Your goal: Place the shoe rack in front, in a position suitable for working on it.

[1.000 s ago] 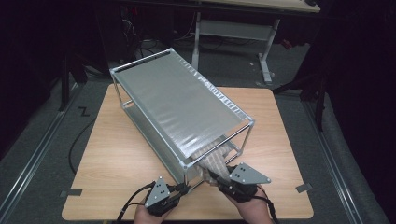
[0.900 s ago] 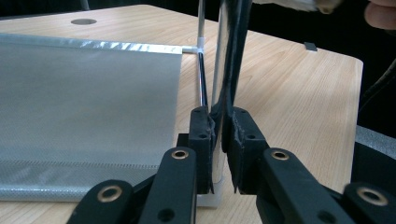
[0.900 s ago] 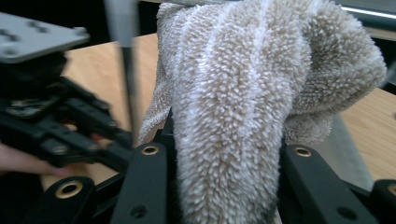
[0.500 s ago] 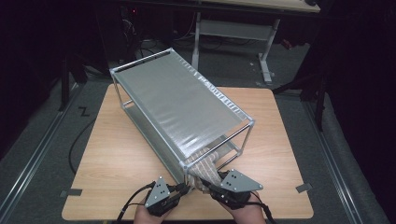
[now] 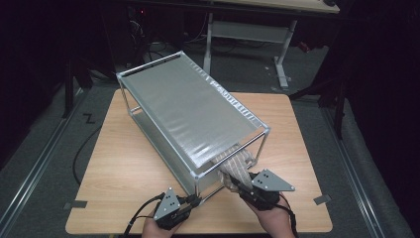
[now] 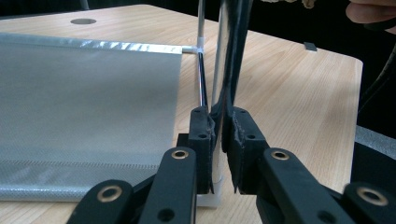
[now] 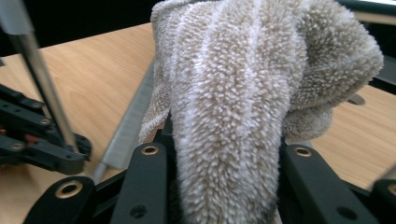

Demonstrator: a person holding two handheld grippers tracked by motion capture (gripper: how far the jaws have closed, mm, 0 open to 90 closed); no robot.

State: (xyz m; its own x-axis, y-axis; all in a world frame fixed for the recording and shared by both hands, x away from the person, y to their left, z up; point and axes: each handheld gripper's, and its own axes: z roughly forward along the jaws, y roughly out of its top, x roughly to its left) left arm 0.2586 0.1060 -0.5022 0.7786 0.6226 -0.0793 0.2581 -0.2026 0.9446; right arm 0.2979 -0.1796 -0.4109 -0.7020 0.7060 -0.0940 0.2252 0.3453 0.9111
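A chrome wire rack (image 5: 190, 111) with silvery shelf liners stands slantwise on the wooden table (image 5: 124, 168). My left gripper (image 5: 194, 201) is at the rack's near corner. In the left gripper view its jaws (image 6: 219, 126) are shut on the upright chrome post (image 6: 226, 56), beside the lower shelf liner (image 6: 84, 102). A beige striped towel (image 5: 238, 166) pokes out of the rack's lower shelf at the near end. My right gripper (image 5: 238, 181) is shut on it. In the right gripper view the fluffy towel (image 7: 233, 93) bulges up between the jaws (image 7: 224, 158) and hides their tips.
A metal-legged desk (image 5: 247, 29) stands behind the table in the dark. The table's near edge lies just under both hands. Bare wood (image 5: 292, 139) lies right of the rack. In the right gripper view the left gripper (image 7: 42, 140) holds the post (image 7: 37, 70).
The right gripper with the towel drew back toward the near left, then returned right and toward the rack's open end. The left gripper stayed clamped on the post.
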